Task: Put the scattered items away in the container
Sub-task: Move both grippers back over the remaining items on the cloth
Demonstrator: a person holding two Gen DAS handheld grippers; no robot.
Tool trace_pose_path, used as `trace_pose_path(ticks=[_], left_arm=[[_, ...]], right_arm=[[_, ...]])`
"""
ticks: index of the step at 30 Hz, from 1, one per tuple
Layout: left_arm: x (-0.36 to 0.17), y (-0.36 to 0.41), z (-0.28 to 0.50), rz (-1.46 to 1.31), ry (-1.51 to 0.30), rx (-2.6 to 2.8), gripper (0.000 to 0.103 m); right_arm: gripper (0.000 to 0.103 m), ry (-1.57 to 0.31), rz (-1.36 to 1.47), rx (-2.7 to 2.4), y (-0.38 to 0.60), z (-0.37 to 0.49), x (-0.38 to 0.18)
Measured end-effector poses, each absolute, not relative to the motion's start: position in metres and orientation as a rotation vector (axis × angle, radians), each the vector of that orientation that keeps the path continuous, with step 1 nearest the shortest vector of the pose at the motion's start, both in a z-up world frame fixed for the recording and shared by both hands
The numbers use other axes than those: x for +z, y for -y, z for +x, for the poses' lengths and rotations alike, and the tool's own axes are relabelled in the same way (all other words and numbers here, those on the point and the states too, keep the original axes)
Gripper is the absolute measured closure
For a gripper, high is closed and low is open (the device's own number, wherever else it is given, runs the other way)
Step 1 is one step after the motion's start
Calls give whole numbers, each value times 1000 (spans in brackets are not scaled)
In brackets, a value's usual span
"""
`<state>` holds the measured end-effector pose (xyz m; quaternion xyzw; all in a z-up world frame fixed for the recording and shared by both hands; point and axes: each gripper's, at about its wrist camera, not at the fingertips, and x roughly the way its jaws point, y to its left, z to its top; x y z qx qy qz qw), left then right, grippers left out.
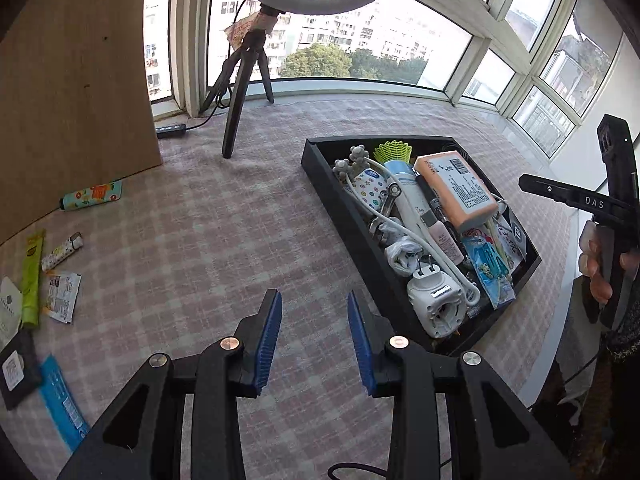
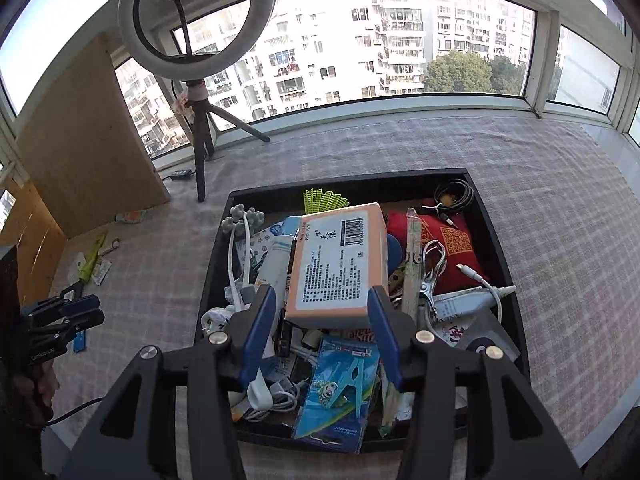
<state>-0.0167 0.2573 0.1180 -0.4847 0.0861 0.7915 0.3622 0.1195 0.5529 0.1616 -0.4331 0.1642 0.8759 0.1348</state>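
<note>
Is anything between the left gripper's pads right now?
No: in the left wrist view the left gripper stands open over bare checked cloth, with nothing between its blue pads.

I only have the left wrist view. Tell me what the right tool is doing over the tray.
Observer: The right tool is open above the tray. The orange box lies on the pile just ahead of its pads, not clamped.
Operator: Report what sits behind that box.
Observer: A red pouch with a QR code, lying on the box's right.
</note>
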Motion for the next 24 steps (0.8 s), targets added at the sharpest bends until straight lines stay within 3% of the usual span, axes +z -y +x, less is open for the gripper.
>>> trace_pose_path(ticks=[7,11,19,21,24], left_arm=[[89,-124,-41,-1431,-31,2250,69],[84,-53,-53,-1479,-22,2345,69],[81,26,-79,-1448,-337,2256,66],[81,32,-87,-1416,-441,2184,61],[79,36,-105,-1385,-546,2081,55]], right_arm=[[56,-346,-1483,2730,-456,43,150],[56,-241,-1620,2840,-385,5,142],[55,-143,-1868,2880,-246,-35,119],[45,-159,-1914,2856,-213,-40,111],[41,-257,-1980,2803,-170,-50,96]])
